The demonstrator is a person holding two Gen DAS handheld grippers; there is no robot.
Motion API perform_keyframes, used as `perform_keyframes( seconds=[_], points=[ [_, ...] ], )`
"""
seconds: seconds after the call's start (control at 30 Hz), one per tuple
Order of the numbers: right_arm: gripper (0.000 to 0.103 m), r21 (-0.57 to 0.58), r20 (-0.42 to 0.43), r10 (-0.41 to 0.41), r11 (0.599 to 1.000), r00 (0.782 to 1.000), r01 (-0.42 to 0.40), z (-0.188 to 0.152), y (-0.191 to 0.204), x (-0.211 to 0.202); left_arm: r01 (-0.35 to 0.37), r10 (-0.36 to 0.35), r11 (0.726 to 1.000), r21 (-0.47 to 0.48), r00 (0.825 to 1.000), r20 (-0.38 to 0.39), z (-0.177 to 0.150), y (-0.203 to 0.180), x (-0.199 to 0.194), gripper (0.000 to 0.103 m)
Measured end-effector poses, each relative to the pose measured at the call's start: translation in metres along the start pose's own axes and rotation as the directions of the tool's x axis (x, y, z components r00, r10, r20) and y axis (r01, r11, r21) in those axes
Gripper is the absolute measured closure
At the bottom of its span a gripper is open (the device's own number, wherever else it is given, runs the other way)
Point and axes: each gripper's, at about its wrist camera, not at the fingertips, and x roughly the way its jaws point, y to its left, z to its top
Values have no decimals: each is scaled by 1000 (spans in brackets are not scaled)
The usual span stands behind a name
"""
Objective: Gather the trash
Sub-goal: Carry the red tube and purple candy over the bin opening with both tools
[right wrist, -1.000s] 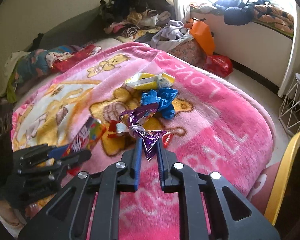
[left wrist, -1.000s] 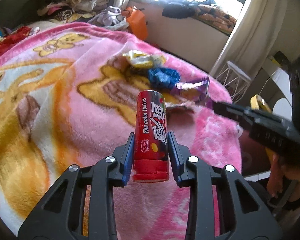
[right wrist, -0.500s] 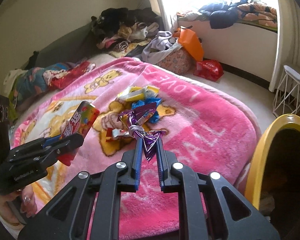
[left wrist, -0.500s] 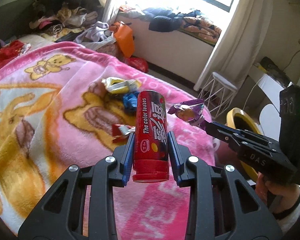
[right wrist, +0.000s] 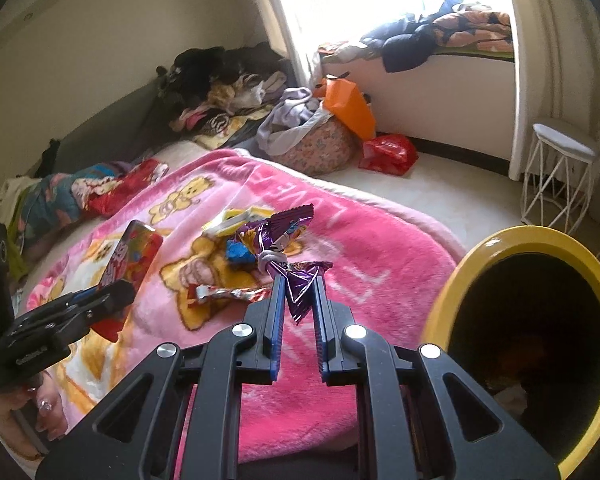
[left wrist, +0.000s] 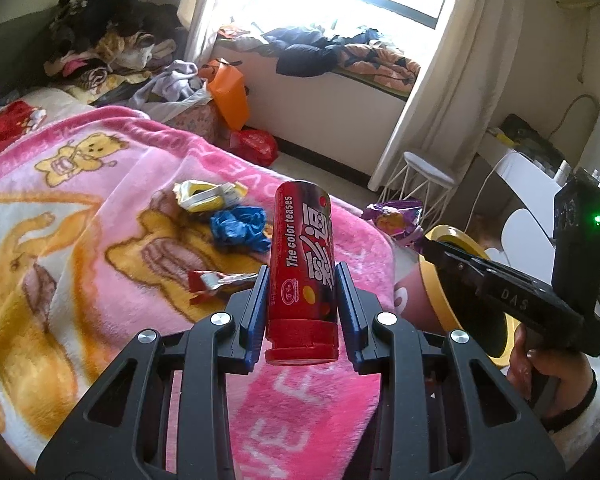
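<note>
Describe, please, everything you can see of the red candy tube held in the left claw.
The red cylindrical candy tube looks like glossy printed card or plastic, with a red plastic cap at its near end. White lettering reads "The color teases" beside large characters and small coloured sweets. The left claw clamps it near the capped end, blue pads against both sides. It hangs in the air above the pink blanket, its far end pointing away from the camera, touching nothing else.

Right gripper (right wrist: 297, 280) jaws clamp purple wrapper (right wrist: 284, 248); yellow bin (right wrist: 500, 256) at right, beside pink blanket (right wrist: 380, 264).
</note>
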Motion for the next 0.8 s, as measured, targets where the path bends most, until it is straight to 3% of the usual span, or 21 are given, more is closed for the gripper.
perform_keyframes(
  seconds=[0.8],
  points=[
    [90,148,66,-118,983,991,107,-9,-71,-52,68,-68,995,68,998,5,2,-52,3,77]
  ],
)
